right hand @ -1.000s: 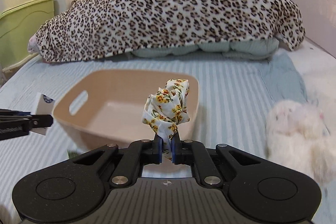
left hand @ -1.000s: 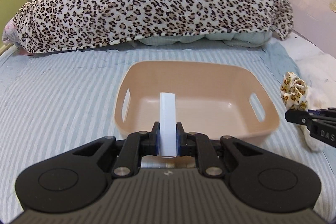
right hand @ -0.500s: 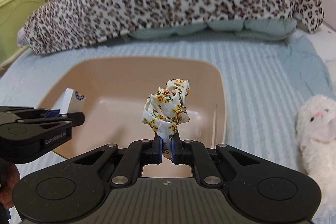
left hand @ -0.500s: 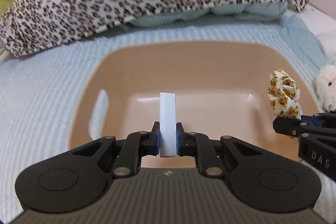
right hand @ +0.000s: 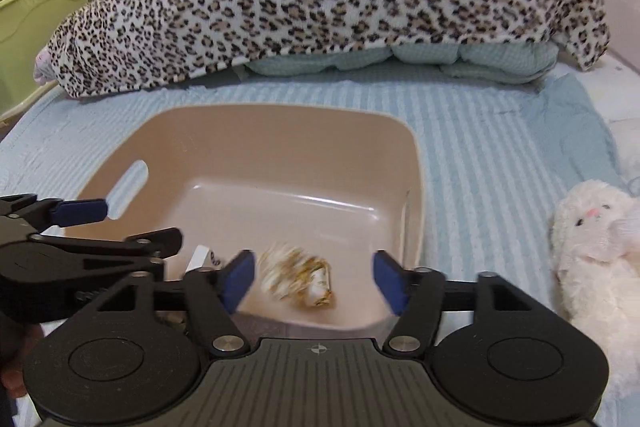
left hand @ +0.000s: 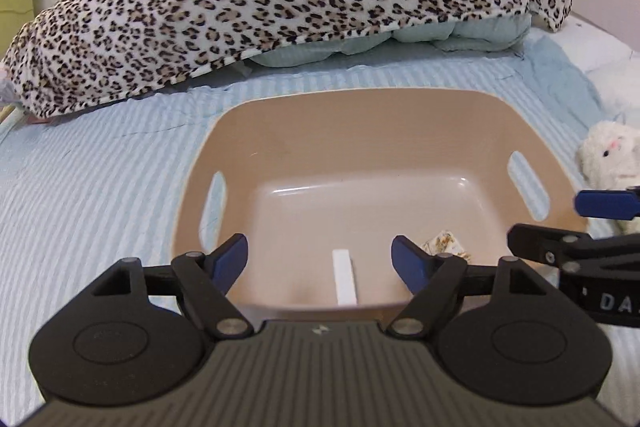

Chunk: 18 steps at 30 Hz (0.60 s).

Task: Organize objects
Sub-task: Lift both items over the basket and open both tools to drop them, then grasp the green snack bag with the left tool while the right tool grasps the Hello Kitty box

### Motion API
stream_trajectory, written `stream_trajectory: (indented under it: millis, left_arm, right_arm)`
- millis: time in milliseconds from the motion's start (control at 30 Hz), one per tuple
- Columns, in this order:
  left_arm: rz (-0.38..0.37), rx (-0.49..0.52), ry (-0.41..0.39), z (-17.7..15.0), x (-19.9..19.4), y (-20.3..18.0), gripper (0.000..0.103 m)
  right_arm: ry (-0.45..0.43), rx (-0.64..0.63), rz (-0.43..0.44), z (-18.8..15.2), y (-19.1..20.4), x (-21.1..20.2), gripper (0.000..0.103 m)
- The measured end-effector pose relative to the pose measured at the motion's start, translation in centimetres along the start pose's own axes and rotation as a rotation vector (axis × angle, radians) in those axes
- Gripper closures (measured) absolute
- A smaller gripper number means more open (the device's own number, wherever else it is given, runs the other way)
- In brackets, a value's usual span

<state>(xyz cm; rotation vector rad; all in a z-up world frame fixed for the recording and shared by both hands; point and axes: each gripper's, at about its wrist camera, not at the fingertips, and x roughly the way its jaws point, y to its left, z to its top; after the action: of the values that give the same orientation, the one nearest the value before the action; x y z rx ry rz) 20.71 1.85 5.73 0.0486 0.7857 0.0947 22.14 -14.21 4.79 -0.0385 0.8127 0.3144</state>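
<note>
Left hand-held gripper (left hand: 320, 259) spread wide over the tan basket (left hand: 360, 131); white box (left hand: 344, 277) lies inside near the front wall. Right hand-held gripper (right hand: 314, 277), lettered "DA…", also spread; floral scrunchie (right hand: 298, 281) blurred, inside the basket's near right.

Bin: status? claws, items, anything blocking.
Left claw open, right claw open. White box and floral scrunchie in tan bin. Plush bunny outside on bed; nothing blocking.
</note>
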Motion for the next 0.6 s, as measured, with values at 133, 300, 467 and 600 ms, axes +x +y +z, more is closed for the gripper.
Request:
stream_trajectory:
  millis: [133, 300, 467, 600]
  left_arm:
    - [0.018, -0.01, -0.013, -0.8, -2.1, 1.1, 0.015]
    - [-0.001, -0.024, 0.018, -2.6, -3.4, 2.5, 0.012]
    - [-0.007, 0.007, 0.061, -5.2, -2.4, 3.1, 0.012]
    - [-0.005, 0.011, 0.1, -6.9, -0.2, 3.5, 0.012]
  right_arm:
    - [-0.009, -0.011, -0.001, -1.0, 0.1, -2.4, 0.014]
    - [0.008, -0.046, -0.007, -3.1, 0.3, -4.5, 0.005]
    - [0.062, -0.056, -0.012, -5.5, 0.2, -3.8, 0.002]
    - [0.106, -0.038, -0.025, -7.4, -0.3, -1.9, 0.002]
